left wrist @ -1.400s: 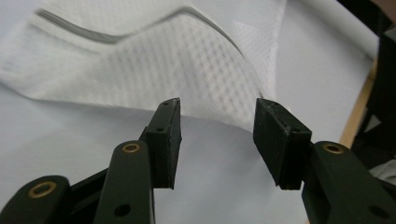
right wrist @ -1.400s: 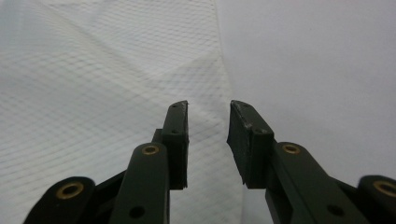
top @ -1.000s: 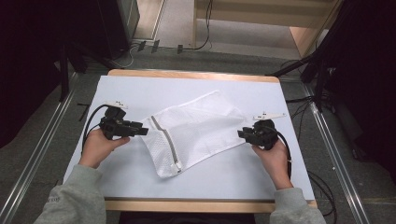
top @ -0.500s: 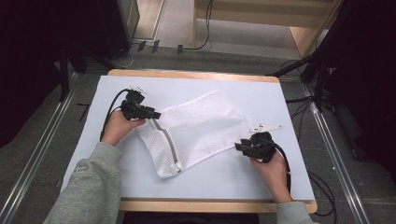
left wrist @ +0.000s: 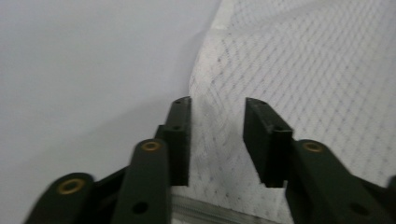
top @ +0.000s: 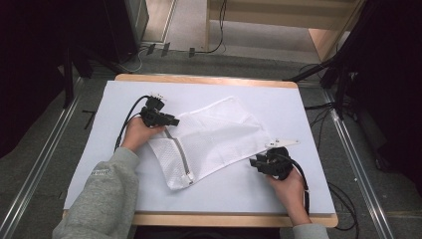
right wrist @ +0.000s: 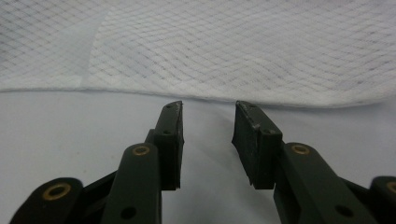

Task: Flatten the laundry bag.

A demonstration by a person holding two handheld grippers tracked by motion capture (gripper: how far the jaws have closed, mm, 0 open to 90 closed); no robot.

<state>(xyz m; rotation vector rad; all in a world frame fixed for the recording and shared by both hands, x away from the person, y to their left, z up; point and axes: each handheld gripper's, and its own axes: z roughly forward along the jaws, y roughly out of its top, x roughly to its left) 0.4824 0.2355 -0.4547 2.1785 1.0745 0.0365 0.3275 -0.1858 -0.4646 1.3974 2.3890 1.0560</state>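
A white mesh bag [top: 214, 134] with a grey zipper [top: 181, 159] lies flat in the middle of the white table cover [top: 278, 99]. My left gripper [top: 171, 121] is at the bag's far left corner. In the left gripper view its jaws [left wrist: 217, 105] have just been closing and stand apart, with the mesh [left wrist: 303, 70] edge lying between them. My right gripper [top: 255, 163] sits at the bag's right edge. In the right gripper view its jaws [right wrist: 208, 109] have opened a little and stand just short of the bag's hem [right wrist: 233, 46], with nothing between them.
The wooden table edge [top: 224, 219] runs along the near side. Cables [top: 129, 117] trail from both grippers. Metal rails [top: 30, 184] flank the table, and dark equipment stands at both sides.
My left hand has gone from the table's left side up and right to the bag's far left corner. My right hand has shifted slightly toward the near edge.
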